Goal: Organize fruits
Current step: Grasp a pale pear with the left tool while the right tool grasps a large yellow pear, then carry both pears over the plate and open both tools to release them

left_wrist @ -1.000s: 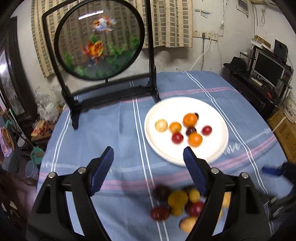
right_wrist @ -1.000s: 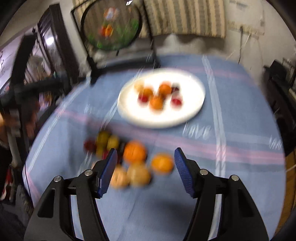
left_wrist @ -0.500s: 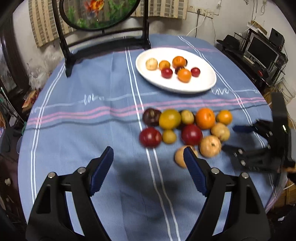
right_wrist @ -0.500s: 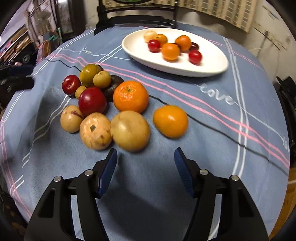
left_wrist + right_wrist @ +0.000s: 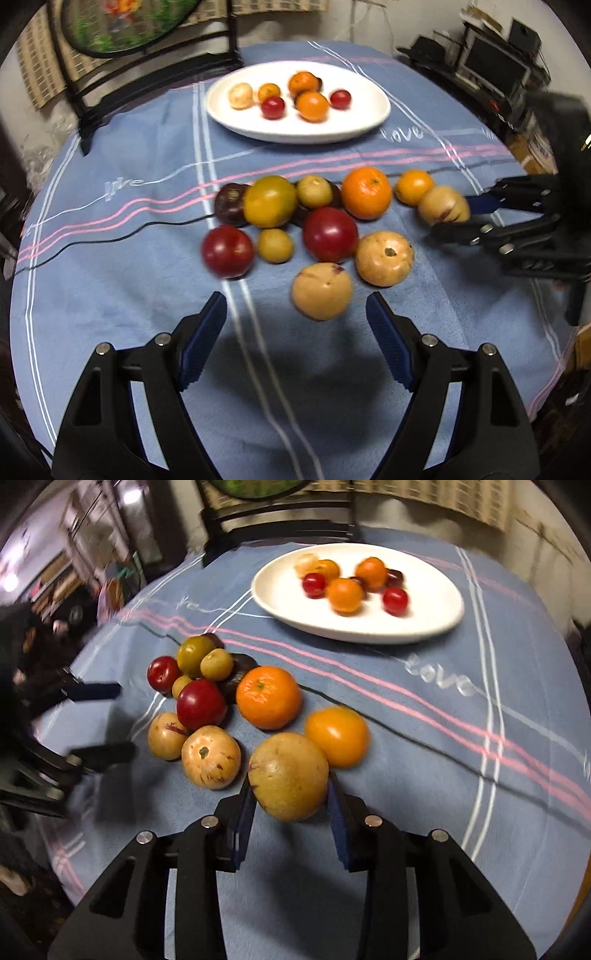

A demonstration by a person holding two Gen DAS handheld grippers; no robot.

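A pile of loose fruits lies on the blue cloth: a big orange (image 5: 365, 192), red ones (image 5: 330, 233), a green-yellow one (image 5: 269, 201) and tan speckled ones (image 5: 384, 253). Beyond it the white plate (image 5: 365, 118) holds several small fruits. My right gripper (image 5: 290, 794) has its jaws closing on a tan fruit (image 5: 288, 775) at the near right end of the pile, with both blue pads against its sides. From the left wrist view that tan fruit (image 5: 443, 205) sits between the right gripper's fingers (image 5: 484, 203). My left gripper (image 5: 295, 314) hangs open just short of another tan fruit (image 5: 321, 291).
A round fish picture (image 5: 122, 22) on a black stand rises at the table's far side behind the plate (image 5: 436, 616). A monitor and electronics (image 5: 491, 66) crowd the right. The round table's edge curves close on both sides.
Both grippers have come down and closer to the fruit pile. The right jaws narrowed from wide apart onto the tan fruit. The left jaws kept their width.
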